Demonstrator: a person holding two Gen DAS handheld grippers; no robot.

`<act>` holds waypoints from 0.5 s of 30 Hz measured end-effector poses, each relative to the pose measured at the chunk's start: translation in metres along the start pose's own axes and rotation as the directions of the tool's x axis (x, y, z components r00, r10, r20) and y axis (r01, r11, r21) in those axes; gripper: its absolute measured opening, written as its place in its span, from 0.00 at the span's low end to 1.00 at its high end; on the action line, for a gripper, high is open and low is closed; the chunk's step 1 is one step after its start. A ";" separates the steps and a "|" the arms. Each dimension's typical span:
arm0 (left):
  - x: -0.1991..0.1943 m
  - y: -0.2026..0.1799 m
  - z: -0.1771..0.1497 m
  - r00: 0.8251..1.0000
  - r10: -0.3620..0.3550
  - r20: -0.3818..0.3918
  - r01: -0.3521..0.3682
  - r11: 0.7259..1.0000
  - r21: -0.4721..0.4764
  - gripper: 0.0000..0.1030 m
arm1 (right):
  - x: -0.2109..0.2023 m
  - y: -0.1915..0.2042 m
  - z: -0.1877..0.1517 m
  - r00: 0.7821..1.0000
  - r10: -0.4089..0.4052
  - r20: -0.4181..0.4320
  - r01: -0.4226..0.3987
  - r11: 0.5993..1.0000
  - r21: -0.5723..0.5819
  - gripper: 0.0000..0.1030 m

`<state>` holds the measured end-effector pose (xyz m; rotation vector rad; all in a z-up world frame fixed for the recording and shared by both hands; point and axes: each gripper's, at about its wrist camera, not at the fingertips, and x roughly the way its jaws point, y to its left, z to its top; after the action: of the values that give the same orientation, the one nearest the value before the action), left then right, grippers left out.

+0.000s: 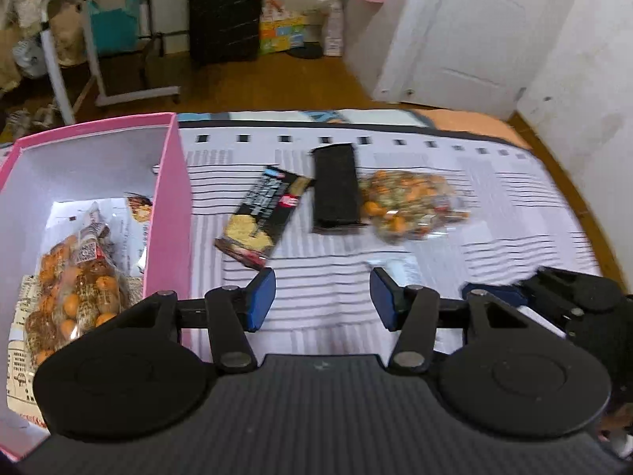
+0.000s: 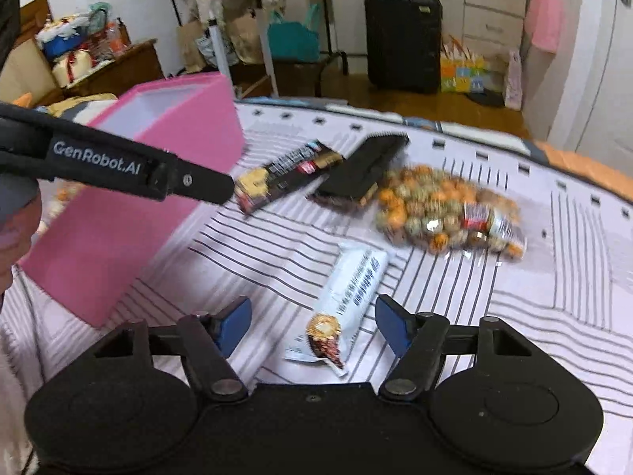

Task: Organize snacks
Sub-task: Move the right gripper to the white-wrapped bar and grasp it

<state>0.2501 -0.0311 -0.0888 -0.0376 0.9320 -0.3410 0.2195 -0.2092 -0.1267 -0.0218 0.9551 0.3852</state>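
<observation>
Stripes of the bed sheet fill the space right under both of my tools. My right tool points down with its blue pads apart, and the white snack bar lies between them on the sheet; the pads do not press on it. My left tool also stands with its pads apart and nothing between them, hanging over bare sheet just beside the pink box. In the left view the right tool shows at the lower right edge, close by.

Inside the box, near its front, lies a clear bag of orange and speckled candies on printed paper. Farther out on the sheet, a black cracker pack lies tilted, its far end touching a plain black pack. Just beside that one sits a second bag of candies. Motion blur softens all three.

Beyond the bed, a black suitcase stands upright on the wooden floor, with a white door to its right.
</observation>
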 end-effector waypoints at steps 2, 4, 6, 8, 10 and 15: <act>0.013 0.000 0.001 0.999 0.040 0.002 -0.040 0.999 0.006 0.49 | 0.011 -0.003 -0.003 1.000 -0.011 -0.013 0.011 1.000 0.000 0.68; 0.026 0.001 0.002 0.998 0.063 -0.008 -0.063 0.998 0.003 0.49 | 0.020 -0.005 -0.005 1.000 -0.010 -0.021 0.010 1.000 0.003 0.64; 0.038 0.004 0.005 0.997 0.074 -0.026 -0.074 0.997 -0.006 0.49 | 0.026 -0.006 -0.007 1.000 -0.008 -0.022 0.008 1.000 0.003 0.54; 0.048 0.006 0.007 0.997 0.072 -0.042 -0.073 0.997 -0.018 0.49 | 0.030 -0.005 -0.009 1.000 -0.021 -0.018 0.020 1.000 -0.007 0.42; 0.056 0.006 0.008 0.997 0.053 -0.049 -0.054 0.998 -0.036 0.49 | 0.031 -0.005 -0.012 1.000 -0.026 0.005 0.026 0.999 -0.018 0.39; 0.071 0.005 0.004 0.996 -0.040 -0.074 0.032 0.995 -0.099 0.49 | 0.029 0.000 -0.017 0.998 -0.030 0.051 0.031 0.999 -0.018 0.35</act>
<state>0.2929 -0.0484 -0.1428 -0.1324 1.0235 -0.3318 0.2208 -0.2033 -0.1600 -0.0432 0.8997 0.3646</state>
